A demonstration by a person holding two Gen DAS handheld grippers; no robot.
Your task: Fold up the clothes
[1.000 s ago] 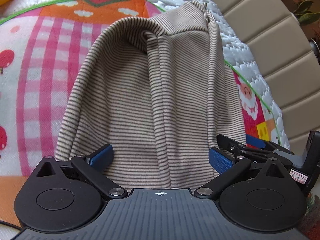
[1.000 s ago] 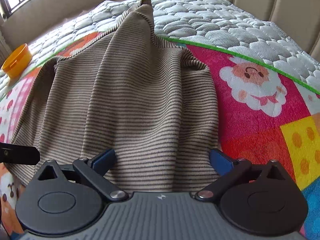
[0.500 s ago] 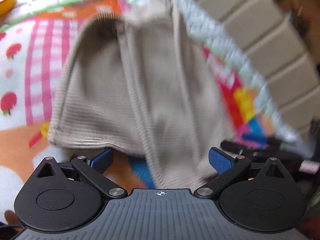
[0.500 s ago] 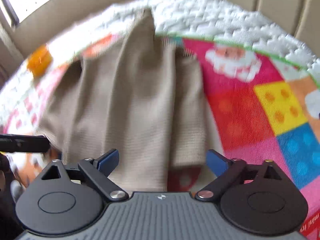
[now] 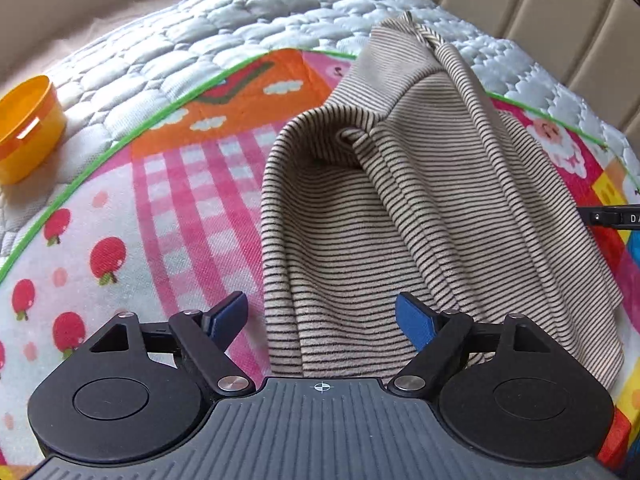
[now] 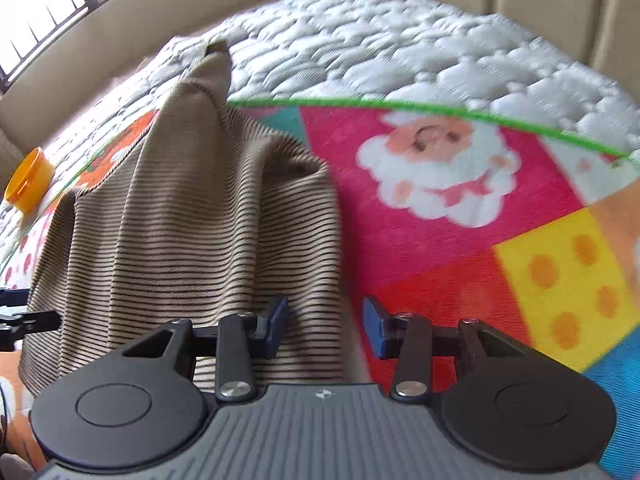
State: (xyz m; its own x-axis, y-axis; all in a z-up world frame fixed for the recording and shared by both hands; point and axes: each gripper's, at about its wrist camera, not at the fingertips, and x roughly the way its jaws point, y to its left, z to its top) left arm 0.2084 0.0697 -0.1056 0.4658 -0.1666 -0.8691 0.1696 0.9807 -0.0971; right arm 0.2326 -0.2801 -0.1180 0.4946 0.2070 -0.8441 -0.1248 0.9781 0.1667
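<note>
- Bright daylight fills both views; it comes from the barred window [image 6: 44,12] at the upper left of the right wrist view, which is blown out to white.
- The left wrist view is sharp; folds in the striped garment [image 5: 400,208] cast soft shadows.
- The right wrist view is slightly smeared, most on the quilted mattress [image 6: 460,52] and the colourful mat [image 6: 460,208].
- Fisheye distortion bows straight edges toward the corners.

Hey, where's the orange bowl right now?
The orange bowl sits at the far left in both wrist views, on the white quilted mattress just outside the play mat's green edge, well left of the striped garment.
</note>
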